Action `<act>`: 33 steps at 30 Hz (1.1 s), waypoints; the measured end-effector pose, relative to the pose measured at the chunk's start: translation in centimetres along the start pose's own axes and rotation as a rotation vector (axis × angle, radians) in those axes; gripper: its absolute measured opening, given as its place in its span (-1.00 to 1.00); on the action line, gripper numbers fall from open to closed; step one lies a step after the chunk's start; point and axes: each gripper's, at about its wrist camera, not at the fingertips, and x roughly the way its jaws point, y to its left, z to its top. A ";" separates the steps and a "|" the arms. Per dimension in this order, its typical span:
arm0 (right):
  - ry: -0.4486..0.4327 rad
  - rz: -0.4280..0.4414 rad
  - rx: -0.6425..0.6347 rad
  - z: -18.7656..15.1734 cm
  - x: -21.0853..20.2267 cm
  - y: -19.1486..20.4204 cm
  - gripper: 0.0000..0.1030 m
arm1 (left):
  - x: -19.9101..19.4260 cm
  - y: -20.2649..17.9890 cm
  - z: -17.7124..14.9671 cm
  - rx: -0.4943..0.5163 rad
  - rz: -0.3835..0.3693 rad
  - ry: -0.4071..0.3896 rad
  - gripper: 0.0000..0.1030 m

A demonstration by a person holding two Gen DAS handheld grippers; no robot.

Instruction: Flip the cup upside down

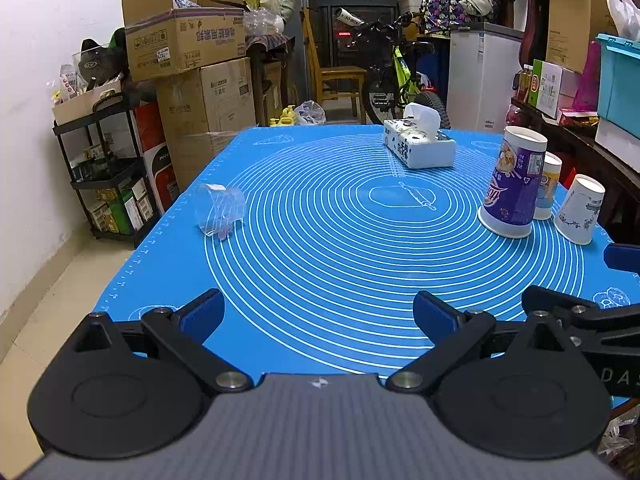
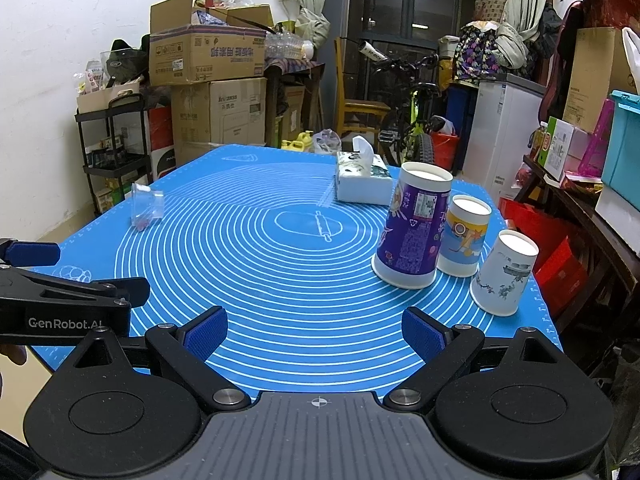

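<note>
Three paper cups [image 2: 412,232] at right of frame, already inverted on the blue-matted counter [image 2: 280,280]. One clear plastic cup [image 1: 221,210] at left, lying sideways, seemingly left to flip. Both left gripper [image 1: 318,316] and right gripper [image 2: 316,330] fingers apart, empty.

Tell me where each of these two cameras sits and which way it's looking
Left wrist: rides the left claw, looking forward over the blue mat toward the clear cup; its own open fingers show, plus the right claw at the right edge.
Right wrist: rides the right claw, facing the purple cup, yellow cup and white cup, all three mouth-down; own open fingers show, left claw at left.
Shared: mat, all four cups, tissue box.
</note>
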 end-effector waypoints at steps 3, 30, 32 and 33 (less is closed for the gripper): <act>0.000 0.000 0.005 0.0 0.2 -0.2 0.83 | 0.2 -0.1 0.2 0.001 0.007 0.004 0.93; 0.021 -0.011 0.041 3.6 8.4 -1.6 0.82 | 13.8 9.9 5.2 0.135 0.055 0.044 0.94; 0.030 -0.014 0.044 3.7 9.2 -1.6 0.82 | 15.2 10.7 5.3 0.168 0.038 0.052 0.93; 0.034 -0.016 0.046 3.7 9.5 -1.6 0.82 | 15.8 11.1 5.3 0.178 0.029 0.057 0.93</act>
